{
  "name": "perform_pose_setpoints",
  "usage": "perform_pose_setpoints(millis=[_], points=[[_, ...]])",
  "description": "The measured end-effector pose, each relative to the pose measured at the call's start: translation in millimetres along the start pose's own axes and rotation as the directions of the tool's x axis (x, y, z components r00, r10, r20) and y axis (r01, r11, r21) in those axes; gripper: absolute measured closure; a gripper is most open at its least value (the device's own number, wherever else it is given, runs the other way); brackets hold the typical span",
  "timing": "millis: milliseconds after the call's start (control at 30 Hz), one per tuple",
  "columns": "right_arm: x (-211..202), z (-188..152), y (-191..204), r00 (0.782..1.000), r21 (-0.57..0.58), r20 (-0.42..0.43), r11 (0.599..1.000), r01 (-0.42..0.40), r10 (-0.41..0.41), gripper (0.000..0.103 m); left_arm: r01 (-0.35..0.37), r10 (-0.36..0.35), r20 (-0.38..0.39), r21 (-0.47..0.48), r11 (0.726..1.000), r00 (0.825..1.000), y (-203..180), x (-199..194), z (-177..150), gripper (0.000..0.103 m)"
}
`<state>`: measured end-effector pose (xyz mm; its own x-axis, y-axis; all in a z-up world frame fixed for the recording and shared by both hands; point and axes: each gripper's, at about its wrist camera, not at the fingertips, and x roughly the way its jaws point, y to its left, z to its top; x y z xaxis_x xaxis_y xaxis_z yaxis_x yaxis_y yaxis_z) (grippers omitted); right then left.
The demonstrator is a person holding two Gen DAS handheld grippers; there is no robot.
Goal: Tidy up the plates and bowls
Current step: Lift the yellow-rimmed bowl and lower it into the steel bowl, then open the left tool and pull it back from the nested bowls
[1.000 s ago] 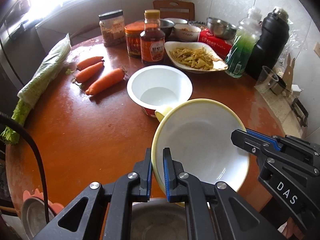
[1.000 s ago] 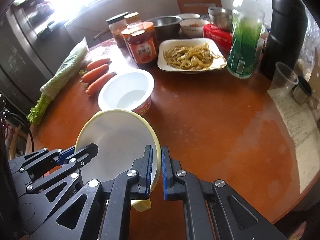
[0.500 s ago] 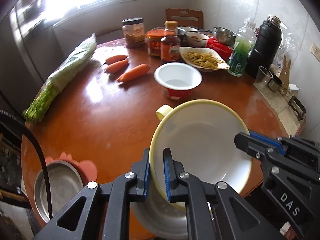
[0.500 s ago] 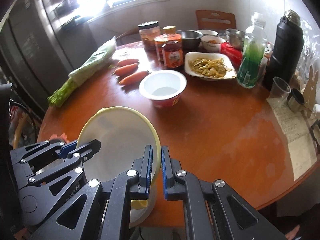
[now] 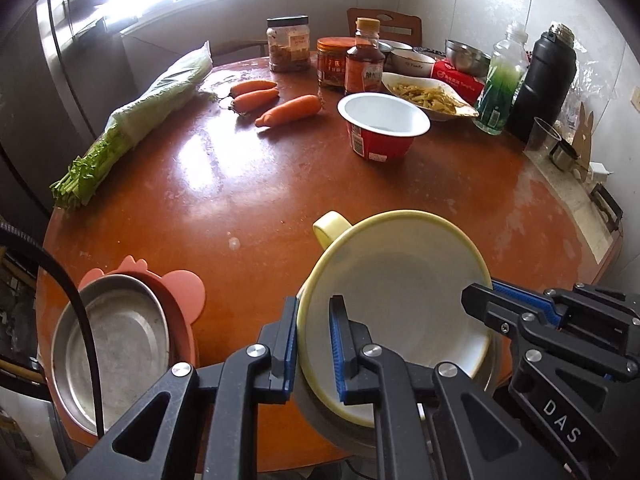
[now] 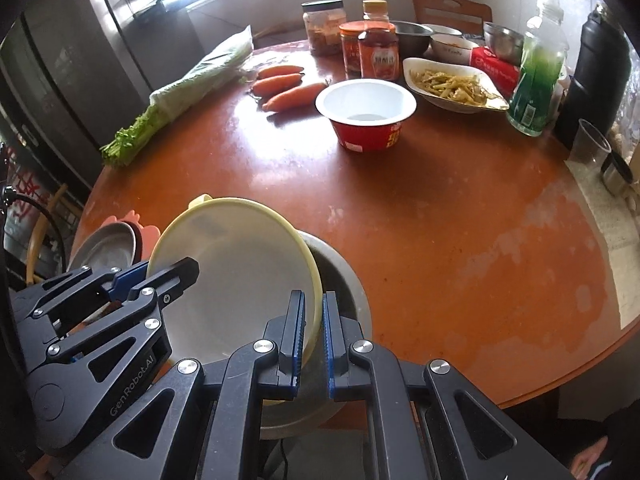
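Observation:
A yellow-rimmed white bowl (image 5: 400, 300) with a small yellow handle sits tilted in a grey metal bowl (image 6: 340, 280) at the table's near edge. My left gripper (image 5: 314, 344) straddles the yellow bowl's left rim with its jaws now spread apart. My right gripper (image 6: 312, 340) is shut on the bowl's right rim (image 6: 316, 280). A steel bowl (image 5: 116, 344) rests in a pink tray (image 5: 180, 292) at the near left. A red paper bowl (image 5: 382, 120) stands mid-table.
Carrots (image 5: 288, 110), bagged celery (image 5: 152, 104), jars and a sauce bottle (image 5: 364, 64), a dish of food (image 5: 428, 92), steel bowls, a green bottle (image 5: 500, 88) and a black flask (image 5: 544, 80) fill the far side of the round brown table (image 5: 240, 184).
Both grippers carried the yellow bowl back toward the near edge and lowered it into the grey metal bowl. The left jaws have widened around the rim.

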<state>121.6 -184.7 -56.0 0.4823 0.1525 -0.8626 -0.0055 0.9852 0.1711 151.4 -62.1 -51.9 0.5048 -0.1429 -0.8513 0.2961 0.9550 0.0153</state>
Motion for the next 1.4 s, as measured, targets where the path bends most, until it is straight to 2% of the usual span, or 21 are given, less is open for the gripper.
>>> perform_pose_setpoints(millis=[500, 600, 700, 767, 867, 1100, 1333, 1400], points=[[11, -6, -2, 0.999, -0.011, -0.033, 1.0, 0.017, -0.017, 0.093, -0.004, 0.004, -0.018, 0.007, 1.0, 1.0, -5, 7, -6, 0.087], [12, -7, -3, 0.999, -0.004, -0.034, 1.0, 0.003, -0.003, 0.092, 0.021, -0.021, -0.014, -0.007, 1.0, 1.0, -2, 6, -6, 0.082], [13, -7, -3, 0.999, 0.003, -0.037, 1.0, -0.008, 0.008, 0.091, 0.059, -0.06, -0.016, -0.023, 0.998, 0.998, 0, 6, -6, 0.069], [14, -6, -3, 0.999, 0.004, -0.038, 1.0, -0.016, 0.016, 0.09, 0.045, -0.045, -0.012, -0.02, 0.999, 0.999, -1, 6, -6, 0.058], [13, -6, -5, 0.999, 0.01, -0.033, 1.0, -0.01, 0.01, 0.09, 0.015, -0.016, -0.004, -0.01, 1.0, 1.0, -2, 6, -7, 0.058], [7, -7, -8, 1.0, 0.022, -0.016, 1.0, -0.012, 0.012, 0.089, 0.001, -0.001, 0.003, -0.037, 0.999, 1.0, 7, 5, -9, 0.058], [-7, -7, -6, 1.0, 0.015, 0.027, 1.0, -0.016, 0.016, 0.072, -0.002, 0.005, 0.044, -0.076, 0.997, 0.999, 22, -7, -8, 0.056], [-11, -7, -6, 0.999, 0.015, 0.041, 1.0, -0.018, 0.017, 0.07, 0.015, -0.011, 0.053, -0.089, 0.996, 0.999, 27, -10, -8, 0.054]])
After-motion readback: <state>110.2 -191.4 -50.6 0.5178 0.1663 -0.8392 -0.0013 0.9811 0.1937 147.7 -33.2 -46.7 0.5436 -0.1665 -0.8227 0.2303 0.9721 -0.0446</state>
